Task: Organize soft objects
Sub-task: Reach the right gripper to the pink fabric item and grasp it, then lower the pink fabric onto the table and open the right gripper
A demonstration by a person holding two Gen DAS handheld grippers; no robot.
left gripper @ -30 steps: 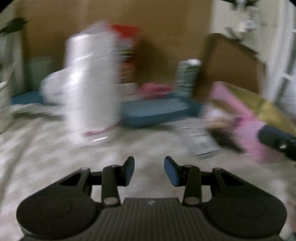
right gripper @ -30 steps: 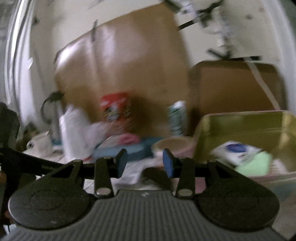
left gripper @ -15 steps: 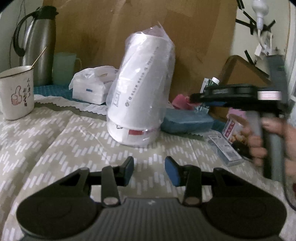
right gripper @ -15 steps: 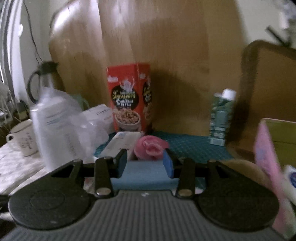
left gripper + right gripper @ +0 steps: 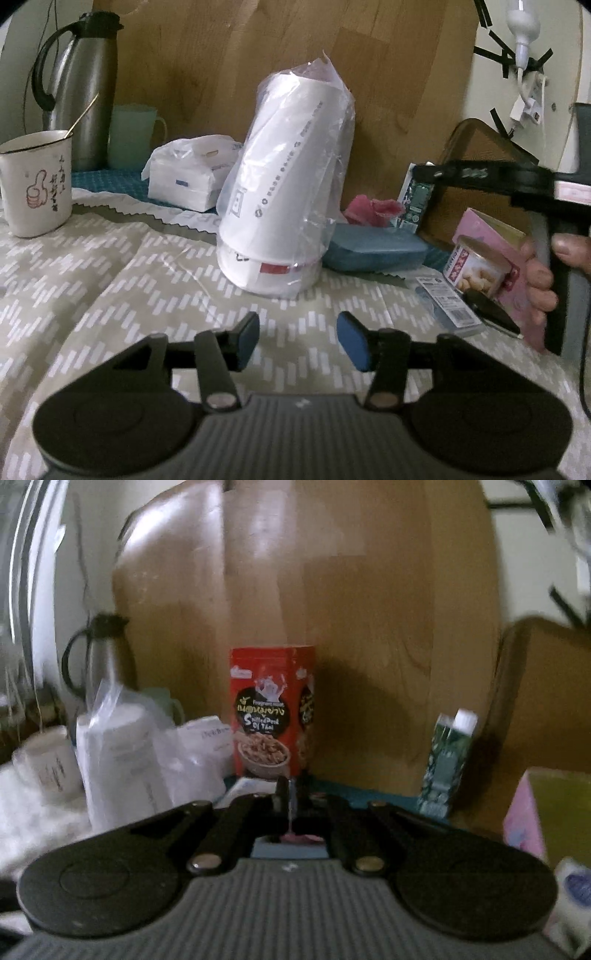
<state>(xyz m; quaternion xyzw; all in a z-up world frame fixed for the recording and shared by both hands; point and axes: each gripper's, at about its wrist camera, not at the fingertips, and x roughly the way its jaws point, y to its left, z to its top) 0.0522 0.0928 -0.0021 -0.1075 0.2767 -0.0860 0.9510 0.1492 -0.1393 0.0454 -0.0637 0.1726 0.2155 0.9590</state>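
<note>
In the left wrist view a crumpled pink soft cloth (image 5: 373,209) lies on a blue pad (image 5: 373,248) behind a plastic-wrapped stack of white cups (image 5: 288,206). My left gripper (image 5: 297,341) is open and empty above the patterned tablecloth (image 5: 110,295). My right gripper (image 5: 424,171) reaches in from the right, its tip just right of the pink cloth. In the right wrist view its jaws (image 5: 291,801) are closed together, with a sliver of pink (image 5: 297,837) below them; I cannot tell whether it grips the cloth.
A white tissue pack (image 5: 192,173), mug (image 5: 35,184), steel thermos (image 5: 83,88) and green cup (image 5: 135,134) stand at the left. A red snack box (image 5: 273,712), green carton (image 5: 448,764), a can (image 5: 476,271) and a pink box (image 5: 498,251) stand at the right.
My right gripper has closed its jaws and moved forward to the pink cloth. My left gripper has stayed open and nearly still.
</note>
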